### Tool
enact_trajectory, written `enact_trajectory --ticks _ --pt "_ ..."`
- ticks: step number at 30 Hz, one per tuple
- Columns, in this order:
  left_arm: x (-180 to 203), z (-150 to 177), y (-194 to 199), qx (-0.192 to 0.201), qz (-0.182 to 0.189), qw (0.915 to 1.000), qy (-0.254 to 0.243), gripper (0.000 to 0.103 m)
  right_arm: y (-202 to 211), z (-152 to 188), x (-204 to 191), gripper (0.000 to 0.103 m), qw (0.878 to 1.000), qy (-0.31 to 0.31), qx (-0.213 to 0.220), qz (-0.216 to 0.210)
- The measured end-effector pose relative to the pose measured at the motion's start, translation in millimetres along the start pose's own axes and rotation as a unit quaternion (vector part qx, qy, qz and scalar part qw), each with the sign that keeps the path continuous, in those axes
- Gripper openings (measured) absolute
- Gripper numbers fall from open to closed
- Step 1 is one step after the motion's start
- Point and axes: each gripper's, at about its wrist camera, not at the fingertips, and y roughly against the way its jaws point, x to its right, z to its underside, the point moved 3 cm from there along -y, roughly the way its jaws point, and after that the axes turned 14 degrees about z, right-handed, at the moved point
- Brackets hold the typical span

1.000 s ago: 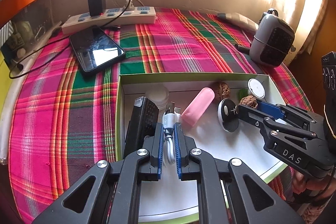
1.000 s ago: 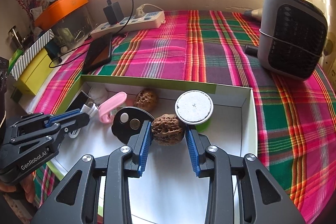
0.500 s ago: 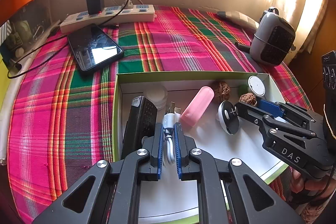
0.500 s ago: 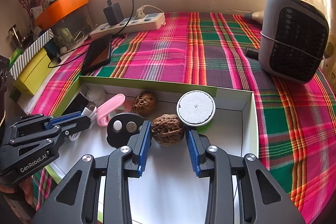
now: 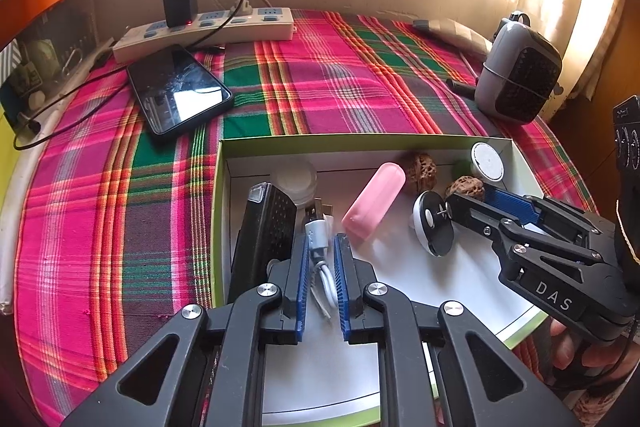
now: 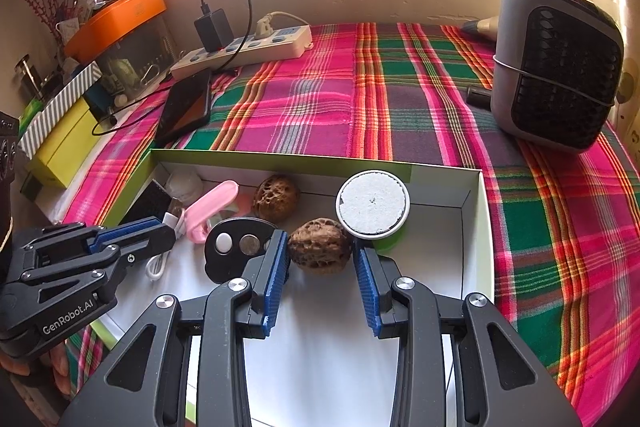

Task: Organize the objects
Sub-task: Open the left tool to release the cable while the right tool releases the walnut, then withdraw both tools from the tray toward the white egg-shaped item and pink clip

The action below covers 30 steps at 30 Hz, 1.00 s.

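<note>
inside a white box (image 5: 516,323) on a plaid-covered desk (image 5: 320,87), the left hand-held gripper (image 5: 321,247) is opening, its jaws parting around a white usb cable (image 5: 318,239) that lies loose between them. the right hand-held gripper (image 6: 321,251) pinches a walnut (image 6: 320,251). best to let the cable settle flat before backing off, and keep the walnut squeezed evenly.

Each black claw (image 5: 320,247) has blue ribbed pads, silver screws and white lettering.
</note>
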Motion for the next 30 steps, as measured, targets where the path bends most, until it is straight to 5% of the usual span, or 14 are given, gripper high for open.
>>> enact_trajectory --ticks 9,30 --pt "4 2 6 0.004 0.003 1.0000 0.003 0.019 5 2 -1 0.044 1.000 -0.007 0.002 -0.008" --pt "13 11 31 0.020 -0.006 0.9998 -0.004 0.022 28 8 -2 0.044 1.000 -0.021 0.017 -0.013"
